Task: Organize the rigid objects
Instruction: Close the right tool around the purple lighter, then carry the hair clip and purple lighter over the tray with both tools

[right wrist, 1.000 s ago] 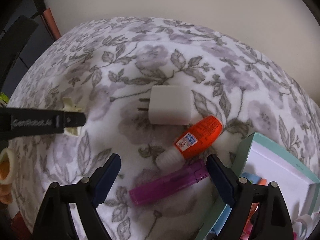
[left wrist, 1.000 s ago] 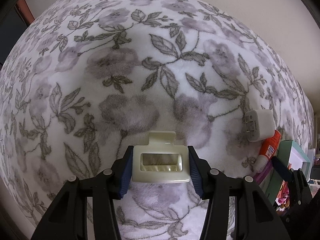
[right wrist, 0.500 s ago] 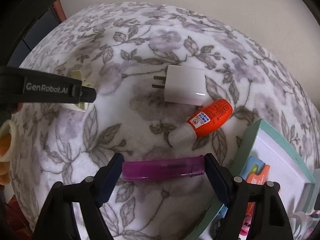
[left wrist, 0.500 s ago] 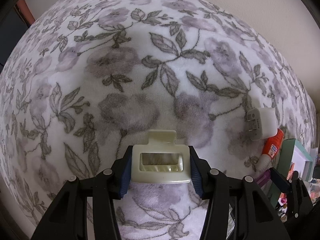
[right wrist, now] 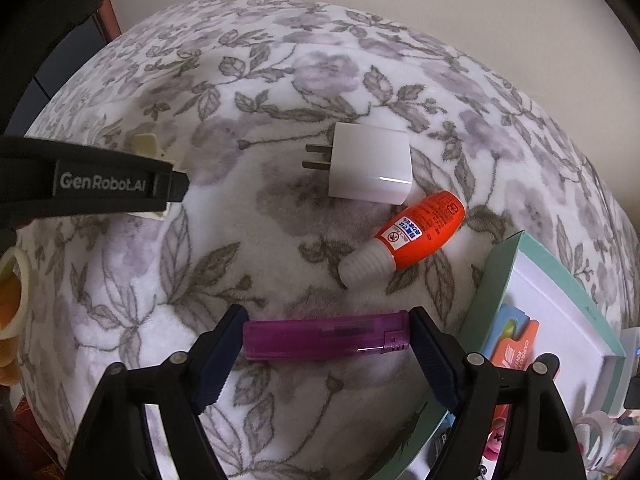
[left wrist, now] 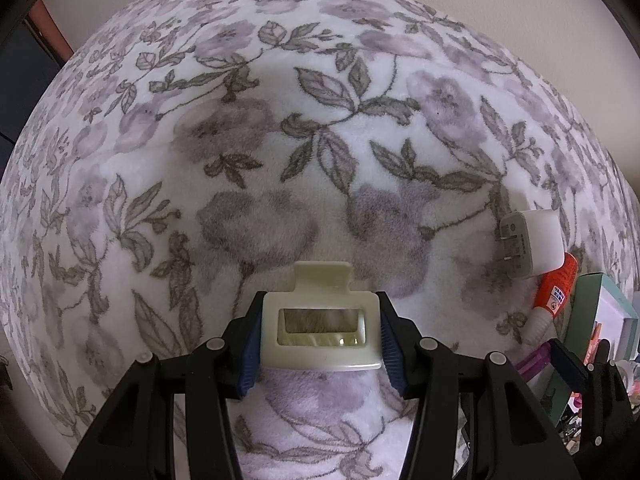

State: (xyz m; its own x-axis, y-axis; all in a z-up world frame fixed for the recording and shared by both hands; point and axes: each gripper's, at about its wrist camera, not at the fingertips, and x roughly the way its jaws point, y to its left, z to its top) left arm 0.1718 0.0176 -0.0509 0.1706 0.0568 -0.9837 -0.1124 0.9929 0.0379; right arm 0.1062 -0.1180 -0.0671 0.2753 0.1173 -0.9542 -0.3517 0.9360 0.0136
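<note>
My left gripper (left wrist: 320, 334) points straight down over the floral blanket (left wrist: 280, 140) and is shut on a cream hair claw clip (left wrist: 320, 356), its blue pads pressing the clip's two sides. The right wrist view shows that gripper's black finger (right wrist: 120, 188) at the left, with part of the clip (right wrist: 146, 146) behind it. My right gripper (right wrist: 326, 340) is shut lengthwise on a purple lighter (right wrist: 320, 342) that lies on the blanket, one pad at each end.
A white plug charger (right wrist: 370, 168) and an orange glue tube (right wrist: 416, 232) lie just beyond the lighter. A teal open box (right wrist: 500, 272) with cards and small items stands at the right. A wall lies past the blanket's far edge.
My right gripper came down over the purple lighter and its jaws narrowed onto the lighter's ends. The left gripper kept still with the clip.
</note>
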